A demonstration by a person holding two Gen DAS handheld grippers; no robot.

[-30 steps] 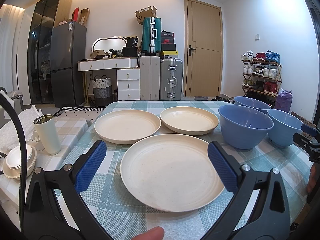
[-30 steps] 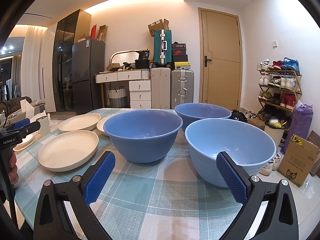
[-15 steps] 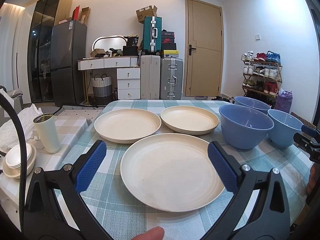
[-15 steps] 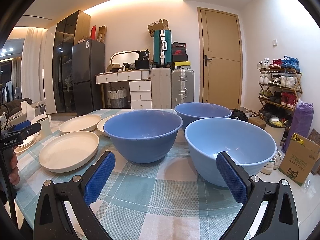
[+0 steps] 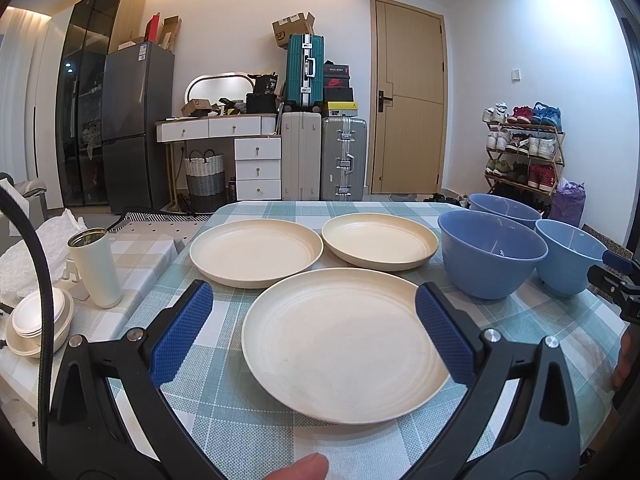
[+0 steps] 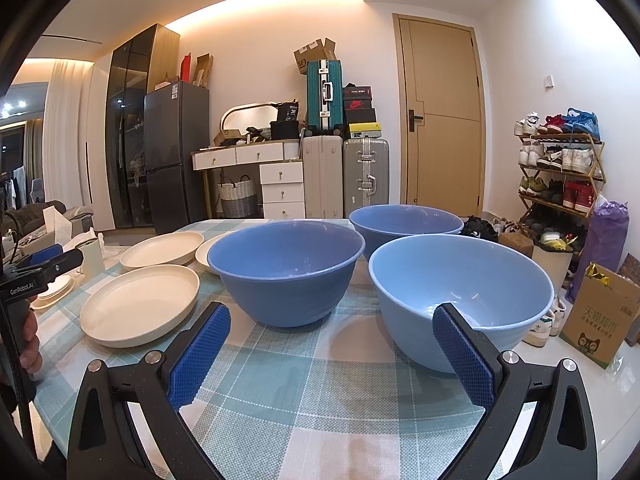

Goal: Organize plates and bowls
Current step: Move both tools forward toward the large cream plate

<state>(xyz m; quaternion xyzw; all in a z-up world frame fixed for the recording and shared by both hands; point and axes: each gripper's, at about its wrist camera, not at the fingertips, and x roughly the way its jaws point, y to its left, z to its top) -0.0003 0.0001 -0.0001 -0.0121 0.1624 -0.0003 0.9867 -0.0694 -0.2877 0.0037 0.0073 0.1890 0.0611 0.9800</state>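
Observation:
Three cream plates lie on the checked tablecloth: a near one (image 5: 344,344), a far left one (image 5: 256,250) and a far right one (image 5: 380,240). Three blue bowls stand to their right: a darker one (image 6: 286,268), a light one (image 6: 460,292) and a far one (image 6: 404,222). My left gripper (image 5: 314,328) is open and empty, its jaws on either side of the near plate's near half, above it. My right gripper (image 6: 330,350) is open and empty, low over the cloth in front of the darker and light bowls.
A white tumbler (image 5: 96,268) and stacked small white dishes (image 5: 38,320) sit on a lower side table at the left. The table's right edge (image 6: 532,400) drops to the floor, where a cardboard box (image 6: 600,316) and a shoe rack (image 6: 560,168) stand.

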